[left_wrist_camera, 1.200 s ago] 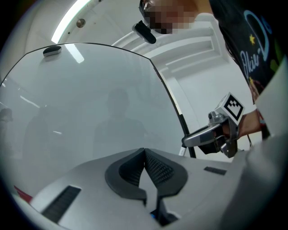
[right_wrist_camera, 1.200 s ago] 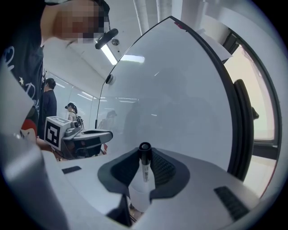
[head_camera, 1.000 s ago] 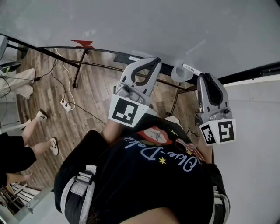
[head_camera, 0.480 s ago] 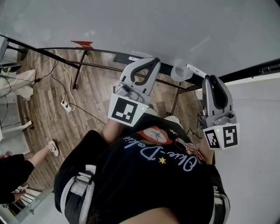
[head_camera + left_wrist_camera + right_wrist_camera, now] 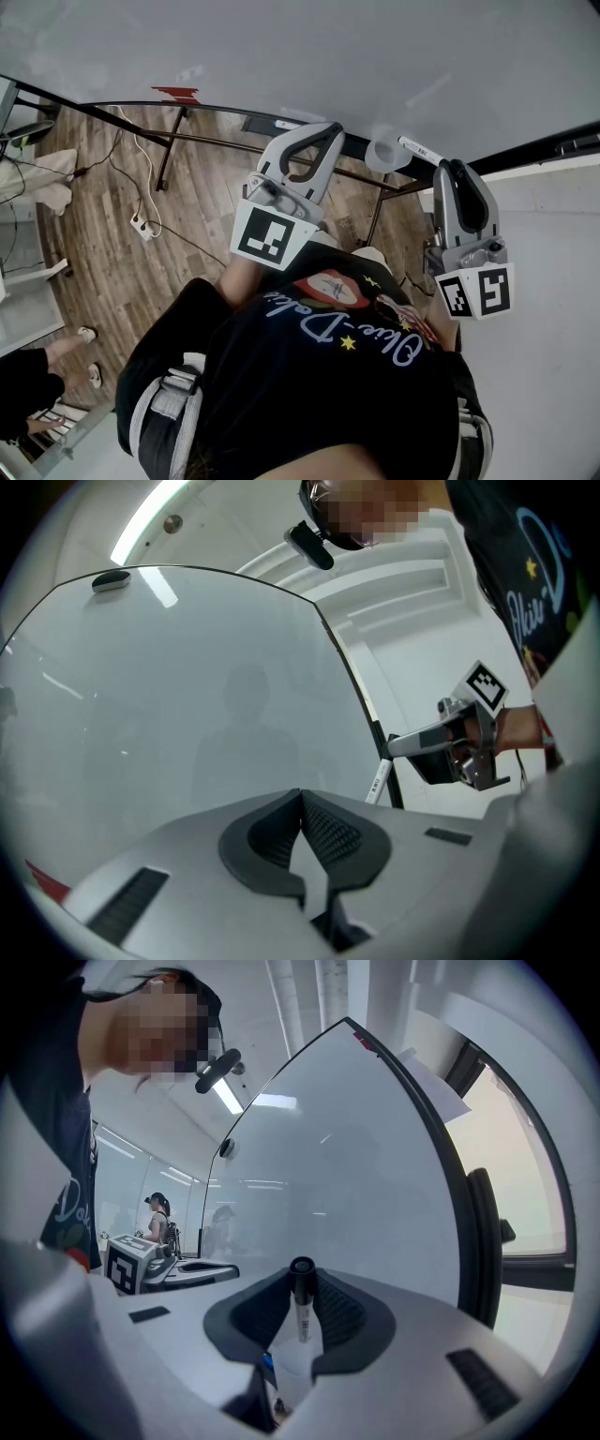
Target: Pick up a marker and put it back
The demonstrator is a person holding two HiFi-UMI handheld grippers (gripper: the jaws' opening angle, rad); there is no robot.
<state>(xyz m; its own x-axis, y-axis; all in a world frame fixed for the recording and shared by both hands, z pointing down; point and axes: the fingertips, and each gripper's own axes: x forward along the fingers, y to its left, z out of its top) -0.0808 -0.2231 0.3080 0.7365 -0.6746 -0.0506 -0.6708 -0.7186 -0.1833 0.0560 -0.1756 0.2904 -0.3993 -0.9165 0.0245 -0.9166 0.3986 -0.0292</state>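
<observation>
Marker [image 5: 301,1312]: white barrel with a black cap, pinched between the two pads of your right gripper [image 5: 302,1283]. The capped end points out past the pads toward the whiteboard [image 5: 356,1166]. In the head view it sits just off the whiteboard's lower black frame; I cannot tell whether the tip touches.

Your left gripper [image 5: 302,797]: pads pressed together, nothing between them. It is also aimed at the whiteboard, to the left of the right gripper and well apart from the marker. Both grippers are held level, side by side, in front of the whiteboard's bottom edge.

Whiteboard: the face is a pale grey sheet with a dark frame, and it fills the far part of every view. No writing can be made out on it; ceiling lights glare on the surface.

Below the whiteboard's frame lies a wooden floor [image 5: 112,253]. A white power strip [image 5: 141,225] with trailing cables rests there, left of the dark stand legs [image 5: 169,145].

Farther out, away from the whiteboard's left side, a second person's legs [image 5: 70,347] show at the corner of the head view.
</observation>
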